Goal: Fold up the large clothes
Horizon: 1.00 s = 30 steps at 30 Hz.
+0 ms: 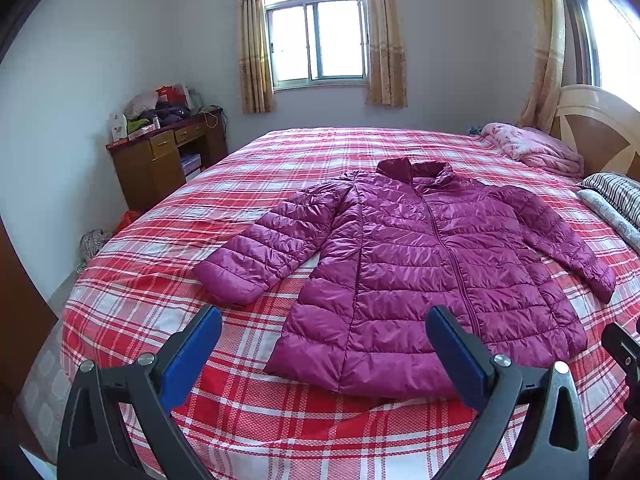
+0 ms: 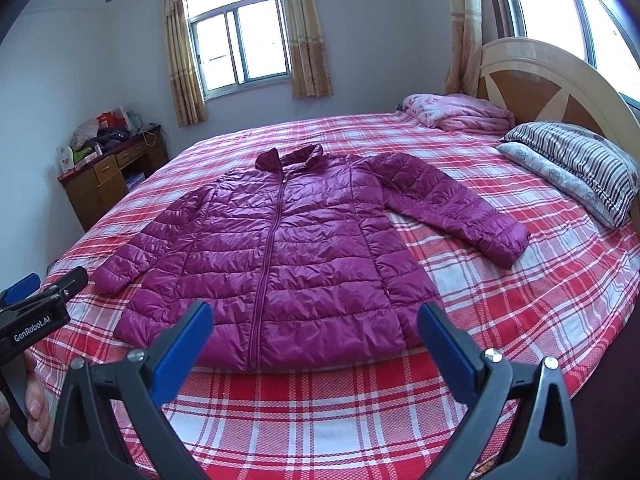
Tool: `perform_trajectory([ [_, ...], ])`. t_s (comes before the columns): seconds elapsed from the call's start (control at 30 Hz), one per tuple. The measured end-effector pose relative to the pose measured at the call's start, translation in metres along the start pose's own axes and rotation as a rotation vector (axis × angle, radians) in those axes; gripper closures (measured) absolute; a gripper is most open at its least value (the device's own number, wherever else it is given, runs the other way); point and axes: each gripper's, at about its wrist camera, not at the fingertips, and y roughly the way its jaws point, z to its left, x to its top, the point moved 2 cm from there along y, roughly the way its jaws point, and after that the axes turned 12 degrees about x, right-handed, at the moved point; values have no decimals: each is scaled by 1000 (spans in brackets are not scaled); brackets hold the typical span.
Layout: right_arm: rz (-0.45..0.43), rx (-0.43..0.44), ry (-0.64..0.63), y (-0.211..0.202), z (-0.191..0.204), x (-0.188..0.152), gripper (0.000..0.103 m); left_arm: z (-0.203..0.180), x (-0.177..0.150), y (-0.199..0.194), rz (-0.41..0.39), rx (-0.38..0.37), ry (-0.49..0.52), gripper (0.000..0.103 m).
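A magenta quilted puffer jacket (image 1: 420, 256) lies flat, zipped and front up on the red plaid bed (image 1: 240, 412), collar toward the far window, both sleeves spread out. It also shows in the right wrist view (image 2: 288, 256). My left gripper (image 1: 324, 320) is open and empty, hovering above the near hem toward the jacket's left side. My right gripper (image 2: 314, 316) is open and empty, above the near hem toward its right side. The left gripper also shows at the left edge of the right wrist view (image 2: 40, 308).
A pink folded blanket (image 2: 460, 112) and striped pillows (image 2: 572, 168) lie by the wooden headboard (image 2: 552, 88) on the right. A cluttered wooden desk (image 1: 168, 156) stands at the far left against the wall. The bed (image 2: 320, 412) edge is close below the grippers.
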Motion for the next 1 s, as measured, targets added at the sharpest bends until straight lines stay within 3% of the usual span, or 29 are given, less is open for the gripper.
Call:
perform_trajectory([
  [0.4,10,17,0,3,-2,0,0,-3,-2,3,9,-5,13,1],
  [0.53,40,93,1,14,-15,2,0,-6,-5,21,83,-78,15,1],
  [0.83,51,-56,205,49,-119,6,0,-23,6,76,74,-43,25,1],
  [1.0,68,-138,270,63,-167,12,2,-44,15,127,88,-12,60,1],
])
